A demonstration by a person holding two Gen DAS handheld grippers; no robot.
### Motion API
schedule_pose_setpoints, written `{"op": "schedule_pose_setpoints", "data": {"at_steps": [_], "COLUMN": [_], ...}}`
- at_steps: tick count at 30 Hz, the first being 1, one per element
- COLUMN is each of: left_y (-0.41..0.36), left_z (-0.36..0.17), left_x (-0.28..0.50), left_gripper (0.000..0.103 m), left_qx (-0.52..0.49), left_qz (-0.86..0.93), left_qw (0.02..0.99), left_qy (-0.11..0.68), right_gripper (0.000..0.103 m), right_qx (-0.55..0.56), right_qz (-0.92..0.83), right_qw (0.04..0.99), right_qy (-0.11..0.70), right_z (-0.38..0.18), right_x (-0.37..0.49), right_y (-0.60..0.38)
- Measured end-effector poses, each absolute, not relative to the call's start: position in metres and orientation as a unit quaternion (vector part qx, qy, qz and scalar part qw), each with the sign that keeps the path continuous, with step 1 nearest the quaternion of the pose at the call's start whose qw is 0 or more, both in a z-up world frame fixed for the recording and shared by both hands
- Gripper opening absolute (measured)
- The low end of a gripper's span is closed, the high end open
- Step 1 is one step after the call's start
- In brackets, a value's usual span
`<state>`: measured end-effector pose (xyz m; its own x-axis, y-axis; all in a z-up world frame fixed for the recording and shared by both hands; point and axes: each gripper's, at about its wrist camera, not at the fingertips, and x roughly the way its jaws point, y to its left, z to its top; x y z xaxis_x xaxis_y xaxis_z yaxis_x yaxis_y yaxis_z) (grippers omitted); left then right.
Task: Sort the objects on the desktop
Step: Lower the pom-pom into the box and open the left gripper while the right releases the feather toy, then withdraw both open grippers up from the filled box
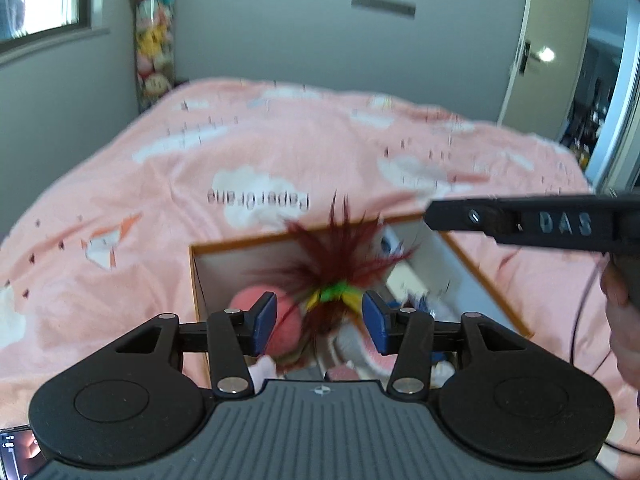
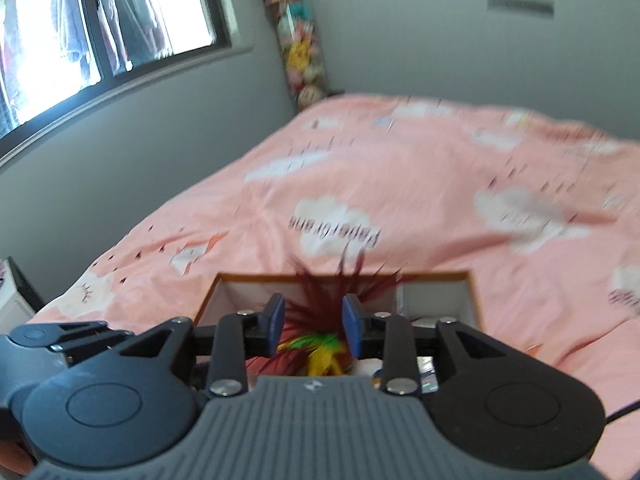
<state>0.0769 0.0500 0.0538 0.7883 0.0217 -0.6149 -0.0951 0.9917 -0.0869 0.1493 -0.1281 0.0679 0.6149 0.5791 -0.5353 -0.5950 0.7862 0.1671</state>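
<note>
Feather toy (image 1: 334, 268), dark red plumes with a green and yellow core, stands up out of the open box (image 1: 240, 246) at the lower middle of both wrist views. My box sits on a pink bedspread (image 1: 160, 168) with white cloud prints, and its orange-trimmed rim is clear on the far and left sides. In the left wrist view a pink ball (image 1: 248, 300) lies inside against the left wall, and some grey and white soft items are below the feathers, too blurred for me to name.

Room for moving is good: the bedspread runs wide and bare to the left, beyond and to the right of the box. Grey walls close the scene at the top, with a window (image 2: 100, 28) at upper left and a tall tube of plush toys (image 2: 302, 48) in the corner.

My left gripper (image 1: 320, 320) has its blue pads about half apart, feathers between them; I see neither pad pressing on anything. My right gripper (image 2: 314, 324) stands likewise partly spread over the plumes, gripping nothing I can make out. Its dark body also crosses the right edge of the left wrist view, above the box's right rim, with part of a hand (image 1: 624, 312) below it.
</note>
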Motion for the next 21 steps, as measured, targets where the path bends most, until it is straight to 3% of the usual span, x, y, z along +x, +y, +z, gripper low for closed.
{"op": "schedule_pose_setpoints", "data": {"at_steps": [8, 15, 21], "left_y": [0.038, 0.023, 0.022], "left_z": [0.058, 0.044, 0.026], "left_x": [0.058, 0.054, 0.054], "left_gripper": [0.081, 0.084, 0.084], "left_qx": [-0.055, 0.002, -0.012], "left_qz": [0.054, 0.066, 0.045], "left_qw": [0.96, 0.958, 0.95], "left_qy": [0.269, 0.278, 0.309], "right_gripper": [0.046, 0.051, 0.058], "right_qx": [0.019, 0.043, 0.041], "right_qz": [0.283, 0.223, 0.218], "right_qw": [0.927, 0.941, 0.936], "right_qy": [0.246, 0.25, 0.275], "right_z": [0.064, 0.04, 0.021], "right_x": [0.108, 0.099, 0.1], "right_y": [-0.157, -0.167, -0.165]}}
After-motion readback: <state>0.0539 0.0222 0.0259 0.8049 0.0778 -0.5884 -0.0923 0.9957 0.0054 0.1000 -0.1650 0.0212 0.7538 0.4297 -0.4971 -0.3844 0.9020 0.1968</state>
